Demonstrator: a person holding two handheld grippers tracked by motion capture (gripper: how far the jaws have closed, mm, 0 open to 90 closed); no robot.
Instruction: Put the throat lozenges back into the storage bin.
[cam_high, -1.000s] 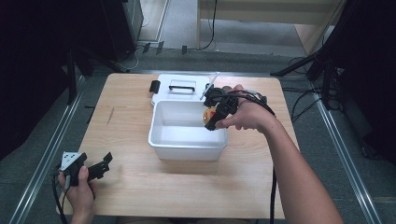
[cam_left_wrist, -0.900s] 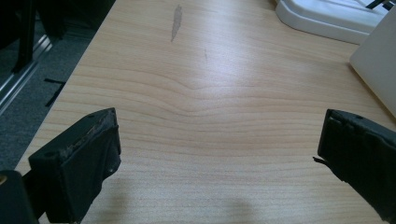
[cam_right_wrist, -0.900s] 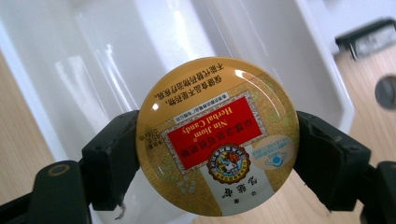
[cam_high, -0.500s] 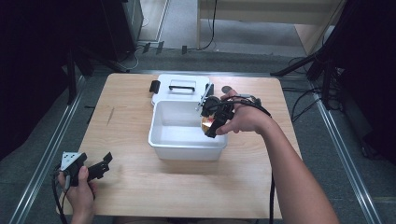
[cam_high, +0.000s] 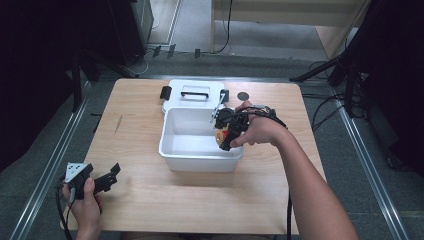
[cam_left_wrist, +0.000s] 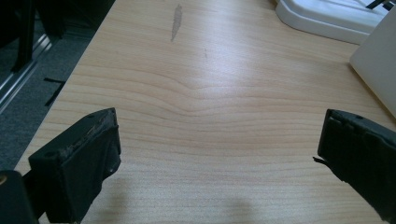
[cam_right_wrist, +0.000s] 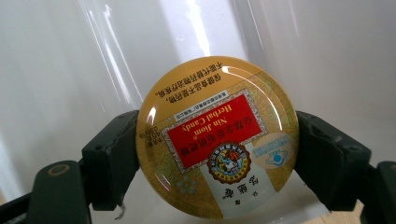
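In the right gripper view the 2 black jaws are clamped on the rim of 1 round yellow candy tin (cam_right_wrist: 218, 138), one jaw on each side at mid frame, and its lid faces the camera upside down: a red panel reading "Herbal Candy", a small round emblem beneath it, lines of Chinese print along the upper edge. Behind the tin rise the glossy white inner walls of the bin (cam_right_wrist: 70, 60). The high view gives none of that lettering; there the tin (cam_high: 222, 135) is a small yellow and red patch inside the right end of the bin (cam_high: 200, 159), held by the right gripper (cam_high: 226, 131) and the right hand (cam_high: 260, 131) just right of frame centre, the forearm running down to the lower right. The left gripper view shows its 2 jaws standing wide apart at the lower left and lower right corners with bare wood grain of the table (cam_left_wrist: 201, 107) between them, a grey smear on the wood at upper centre, and a corner of the white bin (cam_left_wrist: 378, 74) at the right edge. In the high view the left gripper (cam_high: 111, 176) rests at the lower left of the table (cam_high: 150, 200) in the left hand (cam_high: 85, 205), well apart from the bin. Just beyond the bin lies 1 white lid (cam_high: 192, 92) with a handle and 2 black latches, and 1 small dark disc (cam_high: 243, 96) lies to its right.
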